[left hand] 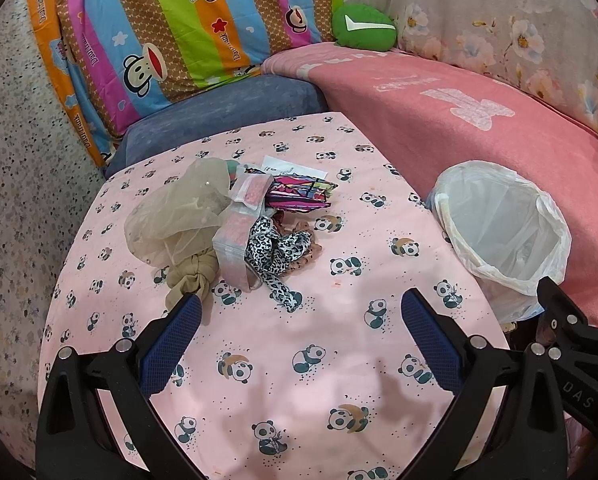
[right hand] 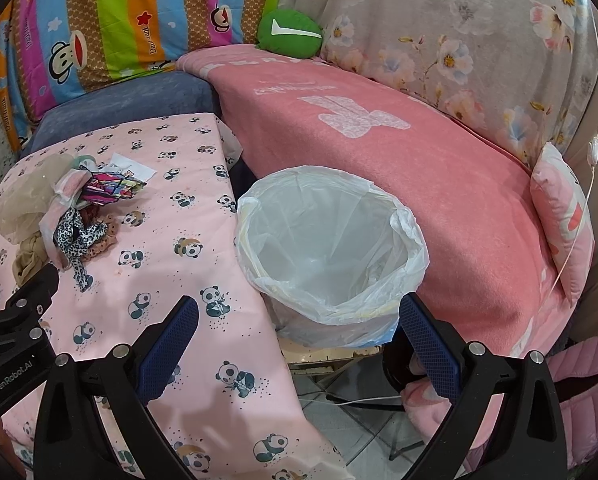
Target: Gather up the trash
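Trash pile ahead, bin at right

On the table (left hand: 339,360), trash pile (left hand: 243,224) lies just ahead of the left hand-held gripper (left hand: 301,320), jaws wide apart, empty. Lined trash bin (right hand: 331,248) stands beside the table edge, directly ahead of the right hand-held gripper (right hand: 299,320), also spread open, holding nothing.

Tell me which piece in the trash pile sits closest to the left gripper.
The knotted beige stocking. Its knot lies just beyond the left gripper's left fingertip, nearer than the leopard-print strip, the clear pink-dotted bag and the striped wrapper behind.
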`<state>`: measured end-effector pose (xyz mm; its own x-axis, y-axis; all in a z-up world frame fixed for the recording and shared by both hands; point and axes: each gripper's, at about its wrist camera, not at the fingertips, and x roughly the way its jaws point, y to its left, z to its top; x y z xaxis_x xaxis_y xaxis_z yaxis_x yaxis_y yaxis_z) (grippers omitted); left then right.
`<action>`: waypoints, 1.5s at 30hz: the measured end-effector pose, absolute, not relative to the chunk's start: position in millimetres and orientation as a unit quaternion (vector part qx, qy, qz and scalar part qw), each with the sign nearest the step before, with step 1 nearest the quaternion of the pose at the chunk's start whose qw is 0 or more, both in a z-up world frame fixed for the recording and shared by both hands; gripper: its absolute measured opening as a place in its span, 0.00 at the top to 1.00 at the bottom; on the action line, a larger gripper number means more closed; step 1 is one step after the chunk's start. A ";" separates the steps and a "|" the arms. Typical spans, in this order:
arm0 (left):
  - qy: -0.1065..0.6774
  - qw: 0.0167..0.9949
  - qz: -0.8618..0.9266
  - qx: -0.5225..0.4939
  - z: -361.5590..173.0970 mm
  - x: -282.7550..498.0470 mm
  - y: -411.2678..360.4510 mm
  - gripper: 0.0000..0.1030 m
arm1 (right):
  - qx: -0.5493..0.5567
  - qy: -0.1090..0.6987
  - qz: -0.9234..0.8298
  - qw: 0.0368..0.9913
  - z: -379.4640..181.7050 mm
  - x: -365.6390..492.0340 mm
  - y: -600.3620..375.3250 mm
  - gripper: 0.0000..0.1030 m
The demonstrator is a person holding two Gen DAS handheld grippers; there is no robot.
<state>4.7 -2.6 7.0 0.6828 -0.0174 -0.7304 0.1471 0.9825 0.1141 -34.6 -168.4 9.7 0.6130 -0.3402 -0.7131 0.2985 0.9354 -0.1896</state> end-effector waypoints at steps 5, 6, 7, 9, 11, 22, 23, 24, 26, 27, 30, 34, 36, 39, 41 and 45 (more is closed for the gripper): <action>0.395 0.914 -0.044 0.081 7.2 3.5 -1.3 0.07 | -0.026 0.400 -0.180 0.898 10.6 -34.3 -169.0 0.07; 0.395 0.914 -0.045 0.082 7.2 3.5 -1.3 0.07 | -0.026 0.400 -0.180 0.898 10.6 -34.2 -168.2 0.07; 0.394 0.914 -0.045 0.081 7.4 4.4 -3.0 0.08 | -0.027 0.400 -0.181 0.898 10.6 -34.0 -167.7 0.07; 0.394 0.914 -0.045 0.081 7.8 5.3 -4.6 0.08 | -0.026 0.399 -0.182 0.898 10.8 -34.0 -168.5 0.07; 0.394 0.914 -0.045 0.081 7.8 5.2 -4.5 0.07 | -0.025 0.398 -0.183 0.899 10.8 -34.0 -167.7 0.07; 0.387 0.917 -0.056 0.075 16.6 11.0 -13.5 0.07 | -0.028 0.391 -0.182 0.902 14.9 -31.5 -163.1 0.07; 0.385 0.918 -0.056 0.072 16.8 10.0 -10.5 0.07 | -0.029 0.390 -0.181 0.902 15.7 -31.0 -161.9 0.07; 0.383 0.920 -0.058 0.068 17.4 9.7 -8.9 0.07 | -0.030 0.389 -0.180 0.903 16.5 -30.7 -160.5 0.07; 0.380 0.921 -0.056 0.062 18.6 11.2 -6.8 0.07 | -0.032 0.387 -0.179 0.904 17.6 -29.9 -158.4 0.07; 0.381 0.921 -0.056 0.058 18.7 12.1 -4.0 0.07 | -0.032 0.386 -0.178 0.904 18.2 -29.1 -157.5 0.07; 0.387 0.919 -0.054 0.049 17.5 16.0 7.3 0.07 | -0.032 0.386 -0.177 0.905 18.8 -25.8 -155.1 0.07; 0.384 0.921 -0.041 0.047 17.0 25.1 21.6 0.07 | -0.031 0.378 -0.175 0.909 23.8 -19.4 -152.0 0.07; 0.386 0.921 -0.034 0.037 17.2 32.1 32.5 0.07 | -0.028 0.374 -0.173 0.911 26.0 -15.1 -150.2 0.07; 0.383 0.923 -0.018 0.024 17.6 42.2 51.5 0.07 | -0.024 0.367 -0.168 0.915 28.5 -8.3 -145.2 0.07; 0.377 0.926 -0.006 0.021 18.4 48.6 65.6 0.07 | -0.021 0.367 -0.162 0.916 27.8 -3.1 -140.8 0.07; 0.377 0.926 0.018 0.015 16.8 64.0 93.8 0.07 | -0.016 0.368 -0.145 0.918 23.3 8.0 -126.0 0.07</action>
<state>64.0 93.8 16.8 0.7158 0.0440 -0.6969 -0.0218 0.9989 0.0407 8.0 -126.0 23.3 0.6867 -0.2788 -0.6713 0.2546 0.9573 -0.1371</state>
